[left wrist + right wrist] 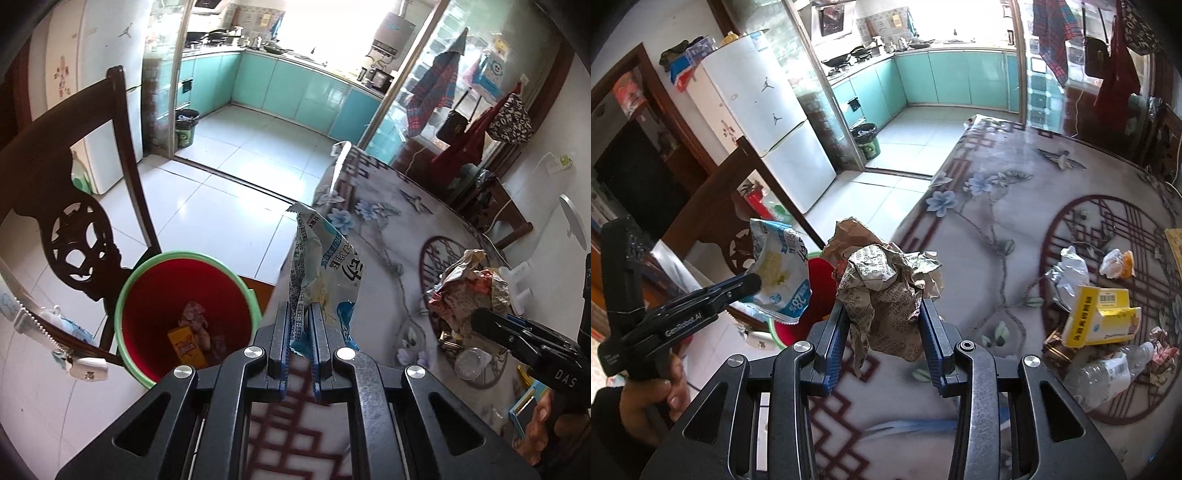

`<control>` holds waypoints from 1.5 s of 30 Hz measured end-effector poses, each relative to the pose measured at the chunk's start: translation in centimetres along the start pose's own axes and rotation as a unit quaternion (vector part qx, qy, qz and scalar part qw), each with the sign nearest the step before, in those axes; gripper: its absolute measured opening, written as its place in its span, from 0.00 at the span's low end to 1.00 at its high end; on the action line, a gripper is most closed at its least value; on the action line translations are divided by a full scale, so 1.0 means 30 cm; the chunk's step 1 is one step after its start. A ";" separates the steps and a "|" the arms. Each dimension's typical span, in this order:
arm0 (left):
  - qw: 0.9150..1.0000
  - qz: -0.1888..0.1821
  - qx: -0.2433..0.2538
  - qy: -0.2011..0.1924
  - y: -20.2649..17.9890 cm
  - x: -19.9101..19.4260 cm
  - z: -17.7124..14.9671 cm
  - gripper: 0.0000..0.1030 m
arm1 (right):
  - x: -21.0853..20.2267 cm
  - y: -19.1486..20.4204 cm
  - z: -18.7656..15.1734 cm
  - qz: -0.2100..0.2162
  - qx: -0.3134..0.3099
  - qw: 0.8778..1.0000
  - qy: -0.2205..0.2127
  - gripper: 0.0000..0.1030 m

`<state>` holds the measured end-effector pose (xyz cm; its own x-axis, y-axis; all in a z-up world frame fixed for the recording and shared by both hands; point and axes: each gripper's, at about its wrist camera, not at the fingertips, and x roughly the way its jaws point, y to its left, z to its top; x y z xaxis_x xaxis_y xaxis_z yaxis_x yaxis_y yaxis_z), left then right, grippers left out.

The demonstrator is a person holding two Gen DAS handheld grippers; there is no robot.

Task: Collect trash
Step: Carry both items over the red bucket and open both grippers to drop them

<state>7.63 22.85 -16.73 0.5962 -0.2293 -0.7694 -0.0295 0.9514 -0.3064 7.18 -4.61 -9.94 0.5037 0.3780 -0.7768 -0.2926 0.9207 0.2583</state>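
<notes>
Your left gripper [299, 325] pinches the blue-white plastic snack wrapper [325, 266] by one corner; it may slip short of the red green-rimmed bucket [184, 314] beside the table edge [295, 236]. Your right gripper [882, 325] clamps the crumpled brown printed paper wad [886, 291].

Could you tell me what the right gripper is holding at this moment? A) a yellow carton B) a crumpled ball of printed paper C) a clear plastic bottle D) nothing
B: the right gripper is shut on the crumpled printed paper; the bottle and yellow carton lie on the table.

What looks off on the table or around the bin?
Loose trash litters the table: a torn-open yellow box, a plastic bottle on its side, crumpled wrappers. The red bin sits on a chair, not the floor.
</notes>
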 end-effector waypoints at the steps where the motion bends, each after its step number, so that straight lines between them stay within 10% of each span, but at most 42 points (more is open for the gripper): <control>1: 1.000 0.002 -0.002 0.000 0.013 0.000 0.000 0.07 | 0.006 0.010 0.003 0.001 -0.001 1.000 0.001 0.36; 27: 0.994 0.080 -0.066 0.037 0.428 0.094 -0.007 0.07 | 0.363 0.289 0.065 0.047 -0.048 0.994 0.081 0.36; 45: 0.993 0.089 -0.058 0.046 0.480 0.171 0.028 0.08 | 0.458 0.337 0.081 0.043 -0.051 0.992 0.103 0.40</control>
<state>10.93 35.55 -24.61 0.4972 -0.0819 -0.8637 -0.2231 0.9500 -0.2185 13.13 10.12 -16.59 0.2984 0.4178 -0.8581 -0.4139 0.8668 0.2781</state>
